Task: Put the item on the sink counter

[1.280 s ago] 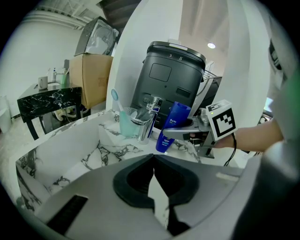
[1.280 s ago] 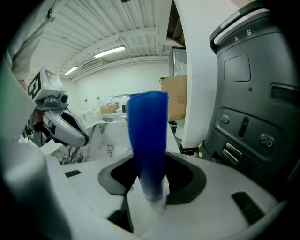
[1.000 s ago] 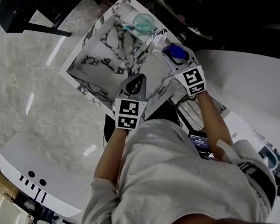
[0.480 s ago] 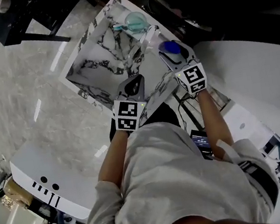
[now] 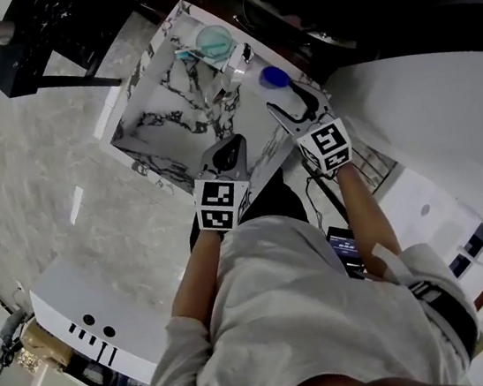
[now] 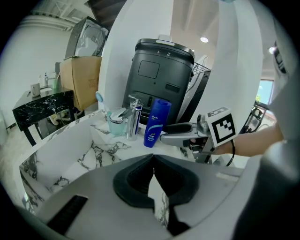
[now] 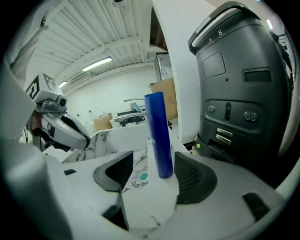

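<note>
bottle upright on counter, long axis vertical

We let go: the right gripper, clamped on the blue bottle a second ago, has just been opening its jaws, and they now stand wide. In the right gripper view the bottle rises between the pads with a gap on either side. In the head view its cap, which earlier sat inside the jaws, now shows just beyond their tips. The bottle stands upright by itself on the sink counter. Our head has shifted too, so the sink now sits higher in the head view.
</note>
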Demonstrator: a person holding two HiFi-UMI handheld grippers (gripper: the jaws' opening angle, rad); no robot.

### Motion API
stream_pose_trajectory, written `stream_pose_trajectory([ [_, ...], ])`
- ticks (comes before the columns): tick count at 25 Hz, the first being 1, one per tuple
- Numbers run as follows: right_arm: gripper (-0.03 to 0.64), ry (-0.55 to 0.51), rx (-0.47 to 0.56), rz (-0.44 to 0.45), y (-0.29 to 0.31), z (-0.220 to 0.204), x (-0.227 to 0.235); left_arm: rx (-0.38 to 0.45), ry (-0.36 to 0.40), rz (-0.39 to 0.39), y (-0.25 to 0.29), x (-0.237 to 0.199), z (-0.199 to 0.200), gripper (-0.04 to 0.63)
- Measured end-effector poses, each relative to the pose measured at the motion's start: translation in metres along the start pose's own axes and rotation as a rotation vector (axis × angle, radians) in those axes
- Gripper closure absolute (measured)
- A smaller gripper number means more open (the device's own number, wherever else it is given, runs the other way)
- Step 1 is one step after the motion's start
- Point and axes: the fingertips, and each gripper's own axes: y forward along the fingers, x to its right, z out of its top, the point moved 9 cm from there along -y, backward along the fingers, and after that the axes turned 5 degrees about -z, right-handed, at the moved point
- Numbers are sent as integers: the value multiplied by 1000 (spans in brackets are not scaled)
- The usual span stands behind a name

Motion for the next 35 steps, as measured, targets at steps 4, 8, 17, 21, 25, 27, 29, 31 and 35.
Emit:
stream_pose_trajectory([
  [4,364,21,20,-36,-21,-11,-10,-13,43,-45,3,13,-6,584],
  [8,364,87,29,-69,-45,-19,-18,8,83,-82,0,26,-4,584],
  [17,603,5,78,-279,-112,-4,-83,70,130,-116,-62,58,-38,584],
  [21,611,22,131,-307,-144,1,-138,107,168,-118,-103,73,-68,584],
  [25,612,-2,183,-329,-184,-10,-199,179,184,-127,-135,94,-102,584],
  [27,612,-2,195,-331,-209,-22,-232,204,176,-127,-150,106,-124,584],
  [29,612,0,178,-336,-228,-34,-264,194,159,-124,-164,113,-147,584],
  [31,612,1,137,-346,-246,-48,-292,166,133,-136,-180,120,-170,584],
  [35,612,-29,104,-376,-277,-54,-307,164,128,-174,-200,141,-190,584],
])
